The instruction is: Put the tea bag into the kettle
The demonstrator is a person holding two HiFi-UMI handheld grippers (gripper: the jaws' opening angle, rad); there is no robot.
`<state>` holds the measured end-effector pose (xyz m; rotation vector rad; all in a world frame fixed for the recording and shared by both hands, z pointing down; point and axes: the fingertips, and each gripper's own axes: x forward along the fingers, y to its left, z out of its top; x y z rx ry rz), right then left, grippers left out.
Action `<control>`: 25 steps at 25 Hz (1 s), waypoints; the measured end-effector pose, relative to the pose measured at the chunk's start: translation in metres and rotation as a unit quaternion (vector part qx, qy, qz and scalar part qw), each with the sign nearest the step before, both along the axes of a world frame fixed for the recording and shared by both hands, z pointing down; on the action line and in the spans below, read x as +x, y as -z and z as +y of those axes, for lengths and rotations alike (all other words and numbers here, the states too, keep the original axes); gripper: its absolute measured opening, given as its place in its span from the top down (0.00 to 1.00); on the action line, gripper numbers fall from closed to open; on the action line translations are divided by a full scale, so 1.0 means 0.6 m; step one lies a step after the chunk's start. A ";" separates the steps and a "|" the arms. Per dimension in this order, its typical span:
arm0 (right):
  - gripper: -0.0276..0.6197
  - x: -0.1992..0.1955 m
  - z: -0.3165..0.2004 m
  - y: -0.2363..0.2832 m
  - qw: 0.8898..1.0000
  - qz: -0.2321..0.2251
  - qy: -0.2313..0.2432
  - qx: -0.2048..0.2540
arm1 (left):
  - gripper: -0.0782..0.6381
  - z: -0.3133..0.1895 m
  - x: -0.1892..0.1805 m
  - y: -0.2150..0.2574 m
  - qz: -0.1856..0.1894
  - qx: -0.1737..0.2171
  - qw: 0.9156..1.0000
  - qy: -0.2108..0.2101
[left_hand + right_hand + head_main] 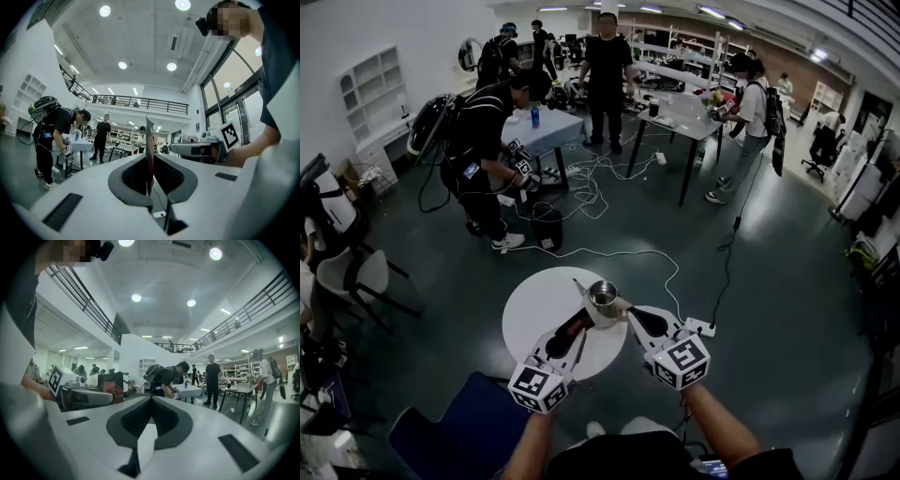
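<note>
A small metal kettle [603, 300] stands open-topped on the round white table [534, 309]. My left gripper [582, 322] sits just left of the kettle, shut on a flat reddish tea bag packet [149, 140] that stands edge-on between the jaws. My right gripper [630, 313] is just right of the kettle with its jaws shut. Nothing shows between them in the right gripper view, where the tip [151, 401] points up and outward. A small tan bit [622, 305] lies at its tip by the kettle rim; whether it is held is unclear.
White cables [609, 251] and a power strip [700, 327] lie on the dark floor beyond the table. A blue chair [459, 433] is at my lower left. Several people stand by the tables [684, 114] further back.
</note>
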<state>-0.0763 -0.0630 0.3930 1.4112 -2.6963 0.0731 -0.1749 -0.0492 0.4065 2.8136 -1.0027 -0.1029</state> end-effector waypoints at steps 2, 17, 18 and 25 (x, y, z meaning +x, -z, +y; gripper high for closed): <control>0.93 -0.003 -0.010 0.001 1.000 -0.001 -0.002 -0.001 | 0.84 -0.010 -0.005 -0.002 0.001 -0.003 1.000 0.000; 0.93 0.054 -0.088 -0.007 1.000 0.000 0.026 -0.009 | 0.84 -0.075 0.066 -0.013 -0.005 -0.014 1.000 0.016; 0.93 0.064 -0.096 -0.005 1.000 -0.001 0.029 -0.010 | 0.84 -0.082 0.075 -0.009 -0.004 -0.013 1.000 0.020; 0.93 0.129 -0.145 -0.007 0.999 -0.006 0.045 -0.012 | 0.84 -0.125 0.137 -0.018 -0.016 -0.019 0.999 0.037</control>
